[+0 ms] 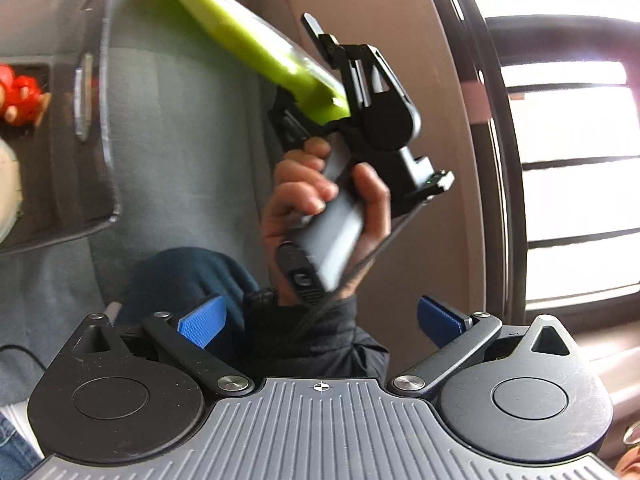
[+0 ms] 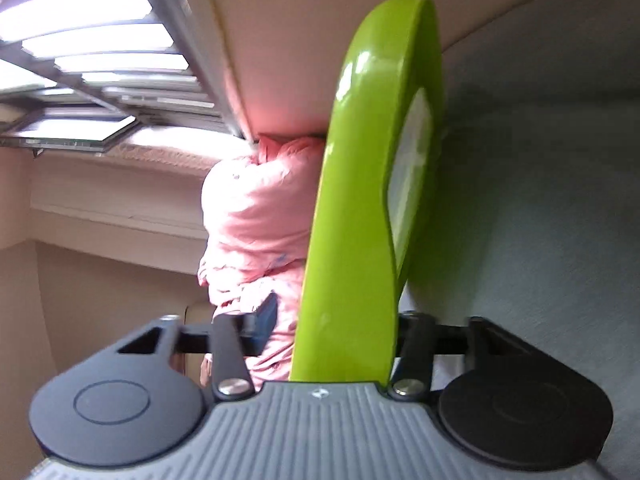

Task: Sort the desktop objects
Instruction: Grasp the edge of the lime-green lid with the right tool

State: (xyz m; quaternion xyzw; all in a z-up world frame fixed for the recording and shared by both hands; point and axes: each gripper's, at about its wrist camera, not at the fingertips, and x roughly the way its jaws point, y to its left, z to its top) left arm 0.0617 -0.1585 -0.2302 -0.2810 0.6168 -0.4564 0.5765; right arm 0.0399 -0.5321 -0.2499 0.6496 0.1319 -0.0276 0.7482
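Note:
My right gripper (image 2: pixel 346 344) is shut on a flat lime-green object (image 2: pixel 372 184) with a pale panel on its face, held edge-on and upright in the air. In the left wrist view that green object (image 1: pixel 240 36) sticks out up and left from the right gripper (image 1: pixel 340 96), which a hand holds. My left gripper (image 1: pixel 320 318) is open and empty, its blue pads (image 1: pixel 202 322) wide apart, pointing at the right hand. A dark tray (image 1: pixel 102 120) at the left holds a red toy (image 1: pixel 20 98).
Grey cloth surface (image 1: pixel 180 140) lies beside the tray. A barred window (image 1: pixel 572 128) is at the right. A person in a pink jacket (image 2: pixel 256 220) stands beyond the green object. A beige wall (image 2: pixel 100 280) is behind.

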